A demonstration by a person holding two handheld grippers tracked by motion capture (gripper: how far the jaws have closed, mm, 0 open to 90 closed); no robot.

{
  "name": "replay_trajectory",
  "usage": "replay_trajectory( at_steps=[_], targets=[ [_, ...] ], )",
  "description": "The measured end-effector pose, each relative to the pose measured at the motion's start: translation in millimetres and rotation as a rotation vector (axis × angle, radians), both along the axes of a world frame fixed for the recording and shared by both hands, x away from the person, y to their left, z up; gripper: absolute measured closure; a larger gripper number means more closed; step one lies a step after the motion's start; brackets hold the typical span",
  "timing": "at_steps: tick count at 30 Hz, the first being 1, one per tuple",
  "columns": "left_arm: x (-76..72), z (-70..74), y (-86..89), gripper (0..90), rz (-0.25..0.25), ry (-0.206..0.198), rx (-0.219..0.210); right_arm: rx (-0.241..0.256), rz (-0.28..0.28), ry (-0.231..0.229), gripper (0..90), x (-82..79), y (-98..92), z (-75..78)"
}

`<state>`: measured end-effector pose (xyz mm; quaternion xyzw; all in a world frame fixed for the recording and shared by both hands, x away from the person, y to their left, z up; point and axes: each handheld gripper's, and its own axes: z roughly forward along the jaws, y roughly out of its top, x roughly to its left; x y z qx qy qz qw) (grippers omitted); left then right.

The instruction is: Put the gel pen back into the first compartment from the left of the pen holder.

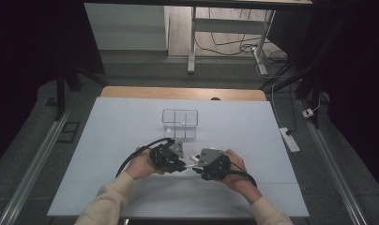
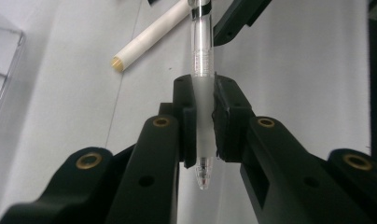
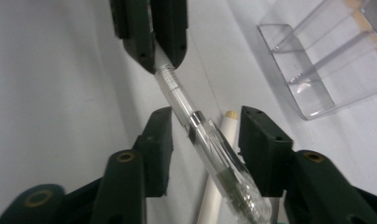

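High view: low in the middle of the frame, over the pale desk (image 1: 112, 140), the left claw (image 1: 180, 165) and the right claw (image 1: 195, 165) face each other almost tip to tip, with a short light stretch of a clear pen (image 1: 191, 166) bridging them. A clear plastic organizer (image 1: 180, 123) stands well apart, toward the upper middle.

Left gripper view: the left claw (image 2: 204, 119) is pressed together on the frosted grip section of the clear pen (image 2: 201, 51), the writing tip poking out toward the bottom of the frame and the barrel running straight up and away. A cream stick (image 2: 149, 35) lies on the desk at upper left, apart from the pen.

Right gripper view: the right claw (image 3: 206, 140) is spread, one jaw either side of the pen's barrel (image 3: 210, 140) without pinching it. The pen's long axis slants from upper left, where the left claw (image 3: 154, 51) clamps it, to lower right. The coming move likely turns on closing squarely across this slanted barrel.
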<state>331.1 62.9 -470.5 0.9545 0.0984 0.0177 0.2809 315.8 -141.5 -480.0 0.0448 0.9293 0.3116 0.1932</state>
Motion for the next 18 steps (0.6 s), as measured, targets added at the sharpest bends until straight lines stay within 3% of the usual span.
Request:
replay_trajectory(
  at_steps=[3, 5, 15, 18],
  targets=[
    [-0.2, 0.0, 0.6, 79.7, -0.012, 0.004, 0.0, -0.038, 0.018, -0.008, 61.2, -1.4, 1.1, -0.8],
    [-0.4, 0.3, 1.7, 79.4, -0.018, 0.003, -0.007, -0.046, 0.038, 0.011, 64.9, -1.0, 1.2, -2.6],
    [2.0, 2.1, 10.5, 74.3, 0.012, -0.014, -0.079, -0.037, 0.103, 0.056, 75.3, 0.5, -1.4, -4.0],
    [1.3, 3.3, 12.7, 72.3, 0.034, -0.043, -0.1, -0.026, 0.1, 0.059, 76.0, 0.7, -2.0, -3.5]
  ],
)
